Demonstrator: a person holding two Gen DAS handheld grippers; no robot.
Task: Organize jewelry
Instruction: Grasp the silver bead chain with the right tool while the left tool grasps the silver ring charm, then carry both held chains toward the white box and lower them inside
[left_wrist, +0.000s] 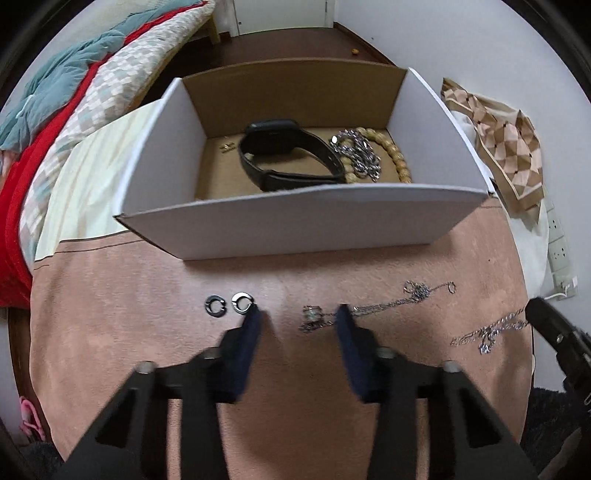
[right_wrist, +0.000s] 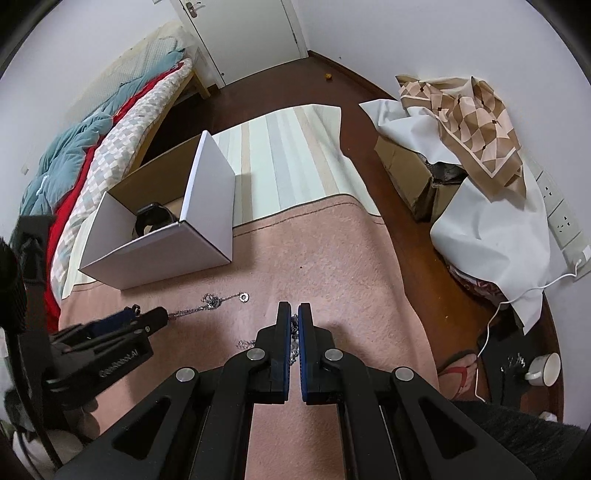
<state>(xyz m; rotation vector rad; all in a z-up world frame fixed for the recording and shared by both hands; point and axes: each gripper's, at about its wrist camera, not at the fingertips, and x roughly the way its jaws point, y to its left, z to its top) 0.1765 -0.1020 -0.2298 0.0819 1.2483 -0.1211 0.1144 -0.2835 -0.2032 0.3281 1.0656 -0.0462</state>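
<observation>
Left tongs (left_wrist: 297, 317) agape astride small silver chain (left_wrist: 314, 319) just short of box (left_wrist: 303, 225), chain lying crosswise; right tongs (right_wrist: 294, 314) clenched, prob. on another chain (right_wrist: 293, 341).

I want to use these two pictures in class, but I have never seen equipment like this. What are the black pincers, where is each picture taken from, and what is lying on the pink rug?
No robot here: a person holds a two-finger gripper in each hand, each with a wide-angle camera looking along its fingers. That is why each picture shows black fingers at the bottom.

One picture comes from the left gripper. Its fingers stand apart over a small ornament on a chain and grip nothing. Two rings lie on the rug beside it. Behind stands a cardboard box holding a black watch, a silver chain and a bead bracelet.

The other picture comes from the right gripper, shut on a thin chain.
</observation>
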